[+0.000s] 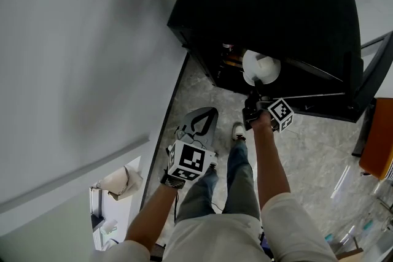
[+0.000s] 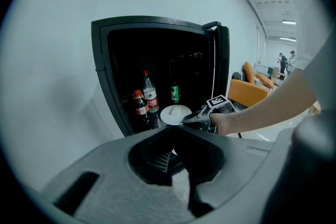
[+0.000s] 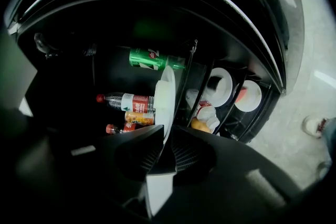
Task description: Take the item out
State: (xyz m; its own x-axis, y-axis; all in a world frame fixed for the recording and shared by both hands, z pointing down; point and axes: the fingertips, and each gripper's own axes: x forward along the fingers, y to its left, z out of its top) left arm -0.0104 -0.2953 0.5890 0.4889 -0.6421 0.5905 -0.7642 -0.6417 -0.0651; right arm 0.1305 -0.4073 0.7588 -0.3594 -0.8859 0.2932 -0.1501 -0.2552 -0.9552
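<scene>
The black fridge (image 1: 270, 9) is seen standing open on the floor, and its dark inside is faced by both grippers. The door shelves are shown in the right gripper view, loaded with two white bowls (image 3: 219, 86) and some food.

The left gripper (image 1: 206, 116) is held well back from the opening; its jaws are drawn together and nothing is carried in it.

The right gripper (image 3: 165, 136) is pushed up to the mouth of the fridge, and its jaws are pinched on the near rim of the white plate (image 3: 167, 97), so the item is now gripped. The plate is found at the front of the opening, just ahead of the cola bottles (image 3: 126, 101) and below the green can (image 3: 149, 59). Whether it is borne by a shelf or already lifted cannot be told.

So the reach and the grasp are judged done. What is left is the withdrawal: the plate has yet to be drawn clear of the fridge, and the bottles close behind it are to be left unbumped.
</scene>
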